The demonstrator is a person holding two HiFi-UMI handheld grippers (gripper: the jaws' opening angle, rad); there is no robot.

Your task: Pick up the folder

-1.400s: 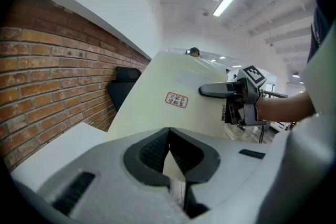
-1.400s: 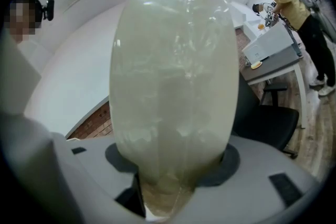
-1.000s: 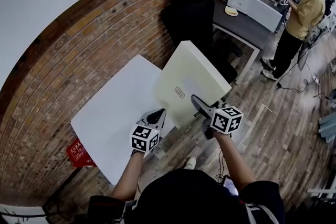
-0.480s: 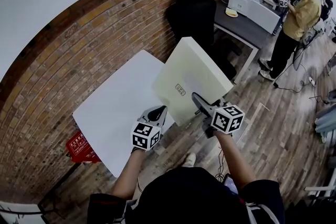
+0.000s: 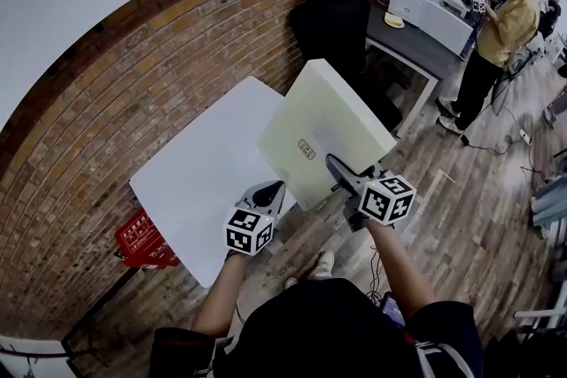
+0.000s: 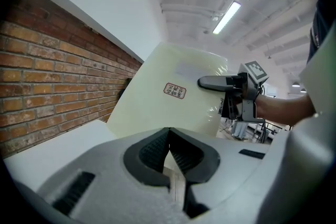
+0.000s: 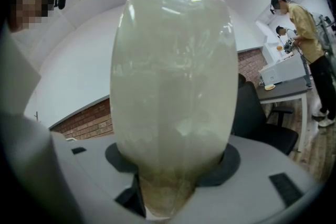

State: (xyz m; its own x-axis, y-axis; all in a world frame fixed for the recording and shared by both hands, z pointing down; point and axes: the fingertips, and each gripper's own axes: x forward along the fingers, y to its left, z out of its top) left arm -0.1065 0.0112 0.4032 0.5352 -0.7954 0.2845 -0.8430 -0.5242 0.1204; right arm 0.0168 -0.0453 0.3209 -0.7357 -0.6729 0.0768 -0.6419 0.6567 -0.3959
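Note:
The folder [image 5: 323, 124] is a thick cream box file with a small red-printed label. It is held tilted in the air over the right edge of the white table [image 5: 195, 181]. My left gripper [image 5: 270, 190] is shut on the folder's thin lower left edge; a pale strip shows between its pads [image 6: 169, 152]. My right gripper [image 5: 341, 173] grips the lower right side. Its jaws stand wide, closed on the thick spine of the folder [image 7: 173, 86], which fills the right gripper view. In the left gripper view the folder's label face [image 6: 168, 97] shows, with the right gripper [image 6: 220, 82] on it.
A brick wall [image 5: 133, 84] runs behind the table. A black office chair [image 5: 332, 22] and a grey desk [image 5: 407, 35] with a white machine [image 5: 425, 0] stand at the back right, with people [image 5: 500, 31] beside them. A red sign [image 5: 142, 239] lies on the wooden floor under the table.
Both grippers and the folder have shifted together a little against the table and the room. Both grips look the same.

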